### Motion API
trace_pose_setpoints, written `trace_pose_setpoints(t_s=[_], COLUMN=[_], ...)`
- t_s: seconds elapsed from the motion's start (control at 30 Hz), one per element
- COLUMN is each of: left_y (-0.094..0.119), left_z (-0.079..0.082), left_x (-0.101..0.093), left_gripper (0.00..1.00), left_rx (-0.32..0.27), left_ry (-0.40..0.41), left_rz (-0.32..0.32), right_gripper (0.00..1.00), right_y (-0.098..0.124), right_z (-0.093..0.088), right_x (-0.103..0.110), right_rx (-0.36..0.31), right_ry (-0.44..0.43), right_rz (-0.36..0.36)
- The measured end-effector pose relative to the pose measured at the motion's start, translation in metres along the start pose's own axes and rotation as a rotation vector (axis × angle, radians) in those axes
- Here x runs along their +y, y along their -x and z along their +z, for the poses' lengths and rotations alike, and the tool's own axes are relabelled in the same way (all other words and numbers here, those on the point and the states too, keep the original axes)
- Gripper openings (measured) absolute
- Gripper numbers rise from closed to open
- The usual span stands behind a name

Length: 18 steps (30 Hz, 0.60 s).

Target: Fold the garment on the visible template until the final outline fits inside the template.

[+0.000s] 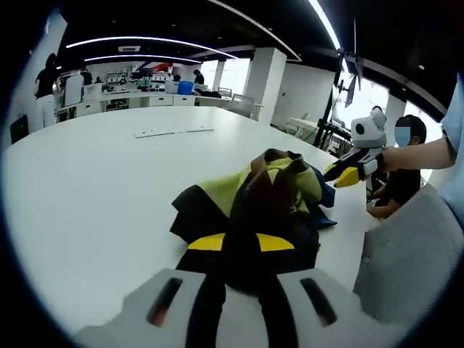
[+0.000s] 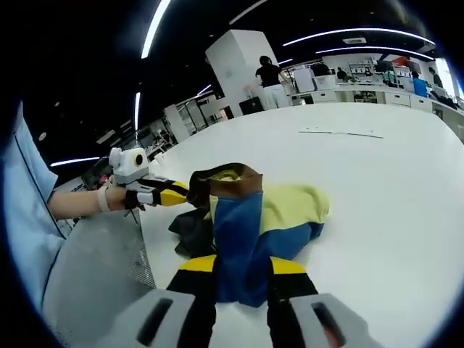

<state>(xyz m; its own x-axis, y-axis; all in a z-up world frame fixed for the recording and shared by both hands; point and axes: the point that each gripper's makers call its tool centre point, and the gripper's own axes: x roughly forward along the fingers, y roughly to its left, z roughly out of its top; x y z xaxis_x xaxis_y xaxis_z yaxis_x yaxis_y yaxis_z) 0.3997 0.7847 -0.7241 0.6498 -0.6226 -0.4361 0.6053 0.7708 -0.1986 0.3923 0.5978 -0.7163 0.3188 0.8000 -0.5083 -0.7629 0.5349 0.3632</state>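
A crumpled garment [image 1: 279, 190] in yellow-green, blue, brown and black lies bunched on the white table [image 1: 94, 196]. My left gripper [image 1: 241, 243] is shut on its dark brown and black fabric, which fills the gap between the yellow-tipped jaws. In the right gripper view the same garment [image 2: 290, 206] is held up by my right gripper [image 2: 241, 264], shut on a blue fold. The right gripper [image 1: 342, 174] enters the left gripper view from the right, at the garment's blue edge. The left gripper [image 2: 174, 194] enters the right gripper view from the left, at the brown edge. A grey sheet [image 1: 413, 254] lies beside the garment.
A thin white strip [image 1: 174, 132] lies far back on the table. The grey sheet [image 2: 94, 275] reaches the table's near edge by my sleeve. One person [image 1: 402, 181] sits past the table edge and another [image 2: 272, 80] stands far off by a white pillar [image 2: 243, 61].
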Motion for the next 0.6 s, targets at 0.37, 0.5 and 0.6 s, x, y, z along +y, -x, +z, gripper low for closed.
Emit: trace_pose_setpoints(t_s=[0.37,0.5,0.6], left_y=[-0.013,-0.014,-0.013], left_z=[0.000,-0.001,-0.002], left_x=[0.000,0.001,0.003], left_gripper=[0.11,0.10,0.09], left_rx=[-0.003,0.000,0.002], left_ry=[0.027,0.037,0.043], left_rz=[0.028,0.036,0.041], right_gripper=[0.17,0.11,0.00], right_y=[-0.002,-0.005,-0.005], right_z=[-0.007,-0.011,-0.011], right_x=[-0.001,0.003,0.008], right_rx=[0.027,0.031,0.034], right_ry=[-0.021,-0.053,-0.069], right_rz=[0.010,0.028,0.044])
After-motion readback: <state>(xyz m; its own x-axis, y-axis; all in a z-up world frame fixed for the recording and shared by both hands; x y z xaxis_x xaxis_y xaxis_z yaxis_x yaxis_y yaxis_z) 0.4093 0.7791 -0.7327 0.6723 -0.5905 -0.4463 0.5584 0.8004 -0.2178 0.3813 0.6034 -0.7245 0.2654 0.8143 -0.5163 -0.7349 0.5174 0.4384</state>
